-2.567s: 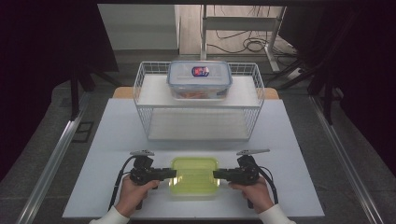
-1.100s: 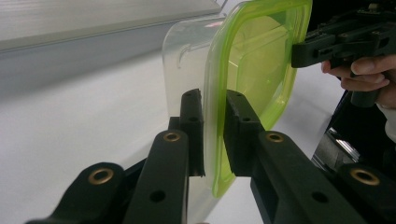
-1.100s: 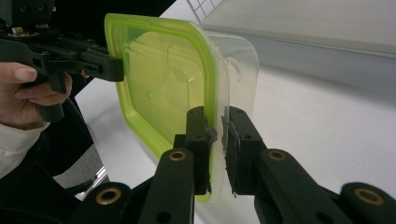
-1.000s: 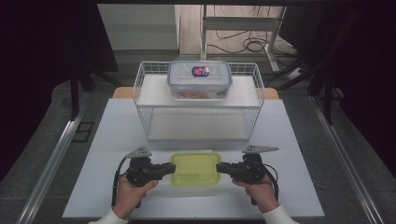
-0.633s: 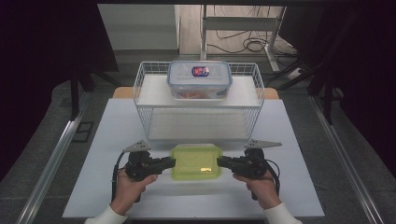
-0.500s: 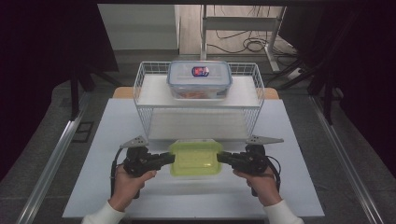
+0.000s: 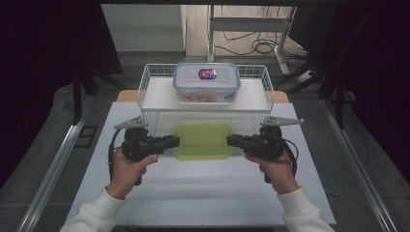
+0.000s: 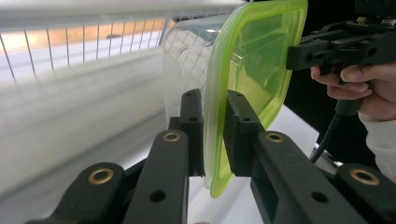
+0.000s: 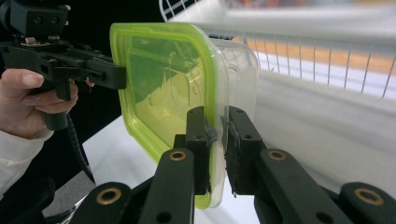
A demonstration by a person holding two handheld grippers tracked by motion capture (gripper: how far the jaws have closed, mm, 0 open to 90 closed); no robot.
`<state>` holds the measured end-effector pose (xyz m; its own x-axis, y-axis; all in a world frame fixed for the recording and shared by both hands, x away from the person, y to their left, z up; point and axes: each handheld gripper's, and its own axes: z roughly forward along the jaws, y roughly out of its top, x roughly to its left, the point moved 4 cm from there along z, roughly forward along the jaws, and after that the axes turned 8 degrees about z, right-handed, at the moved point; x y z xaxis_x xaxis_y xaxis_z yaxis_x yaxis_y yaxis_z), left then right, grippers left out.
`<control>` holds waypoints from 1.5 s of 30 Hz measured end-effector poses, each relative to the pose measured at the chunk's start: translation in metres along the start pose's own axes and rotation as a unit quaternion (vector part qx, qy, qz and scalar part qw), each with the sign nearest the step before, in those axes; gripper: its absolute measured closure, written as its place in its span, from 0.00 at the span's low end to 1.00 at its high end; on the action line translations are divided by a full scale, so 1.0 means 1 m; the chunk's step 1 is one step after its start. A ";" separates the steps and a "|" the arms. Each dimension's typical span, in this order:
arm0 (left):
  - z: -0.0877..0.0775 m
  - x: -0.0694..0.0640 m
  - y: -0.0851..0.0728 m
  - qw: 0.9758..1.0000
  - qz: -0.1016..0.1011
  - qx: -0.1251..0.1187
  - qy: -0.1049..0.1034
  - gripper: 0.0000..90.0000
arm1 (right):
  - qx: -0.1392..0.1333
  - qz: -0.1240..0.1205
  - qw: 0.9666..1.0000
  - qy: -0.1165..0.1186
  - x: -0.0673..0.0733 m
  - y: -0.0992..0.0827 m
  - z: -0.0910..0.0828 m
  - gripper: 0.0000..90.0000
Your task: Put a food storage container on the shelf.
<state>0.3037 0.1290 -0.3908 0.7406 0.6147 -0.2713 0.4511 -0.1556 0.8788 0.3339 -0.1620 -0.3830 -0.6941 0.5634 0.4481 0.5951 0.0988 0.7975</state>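
Now green-lidded container (image 7: 203,141) clamped between left gripper (image 7: 173,142), right gripper (image 7: 232,140).

In the left gripper view the wire basket (image 8: 70,42) is smearing into blur across the upper left, and the green lid (image 8: 243,88) is hiding most of the clear container (image 8: 187,65) behind it. In the high view, the bottom edge is cutting off both sleeves, and the label (image 7: 207,74) on the blue-rimmed box (image 7: 207,83) is staying too small to read.
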 end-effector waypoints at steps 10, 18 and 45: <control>-0.011 0.001 0.044 1.000 0.016 -0.013 0.010 0.89 | -0.016 -0.020 1.000 -0.005 0.010 0.042 -0.008 0.89; -0.018 0.003 0.076 0.999 0.030 -0.019 0.012 0.89 | -0.027 -0.029 0.999 -0.008 0.017 0.074 -0.014 0.89; -0.012 0.038 0.156 0.999 0.026 -0.029 0.006 0.89 | -0.035 -0.022 0.999 -0.015 0.006 0.159 -0.011 0.89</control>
<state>0.3961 0.1376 -0.2595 0.7562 0.6162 -0.2204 0.3828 -0.1434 0.9126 0.4194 -0.1519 -0.2491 -0.7059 0.5848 0.3995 0.5335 0.0680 0.8431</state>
